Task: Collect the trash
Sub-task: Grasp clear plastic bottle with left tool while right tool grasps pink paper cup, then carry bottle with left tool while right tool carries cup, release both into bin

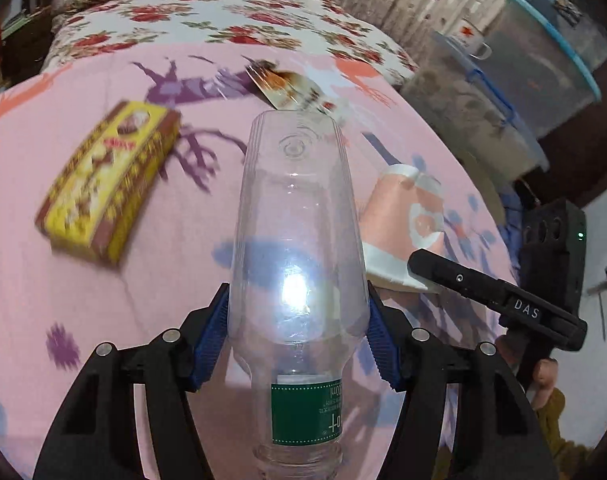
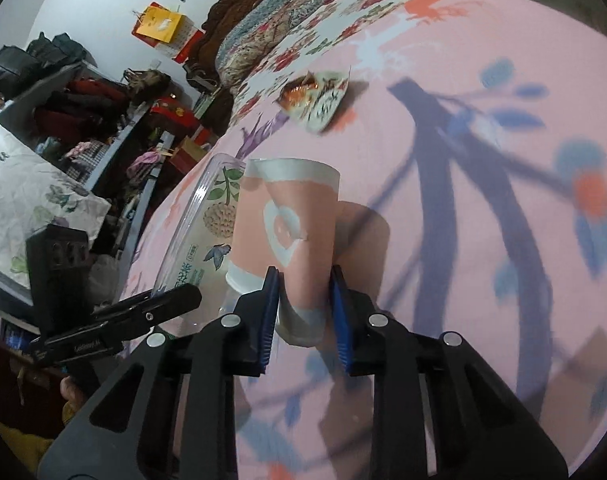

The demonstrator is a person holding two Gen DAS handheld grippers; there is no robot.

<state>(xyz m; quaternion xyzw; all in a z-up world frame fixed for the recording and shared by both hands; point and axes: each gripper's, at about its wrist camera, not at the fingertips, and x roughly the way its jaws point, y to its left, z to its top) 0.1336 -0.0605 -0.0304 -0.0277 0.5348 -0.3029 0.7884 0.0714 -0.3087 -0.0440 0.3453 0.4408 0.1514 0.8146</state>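
Left gripper (image 1: 297,344) clamped on clear empty plastic bottle with green label (image 1: 297,240), above pink printed bedspread (image 1: 103,300); right gripper (image 2: 305,320) pinching squashed pink-and-white paper cup (image 2: 287,224). Both light, crushable, slippery. Yellow cardboard box (image 1: 107,180) visible only from left wrist.

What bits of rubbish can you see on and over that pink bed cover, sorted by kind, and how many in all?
Clear plastic bottle, held in the left gripper: 1
Pink paper cup, held in the right gripper: 1
Yellow cardboard box, lying on the bed cover: 1
Crumpled wrapper, lying on the cover: 1
Total: 4
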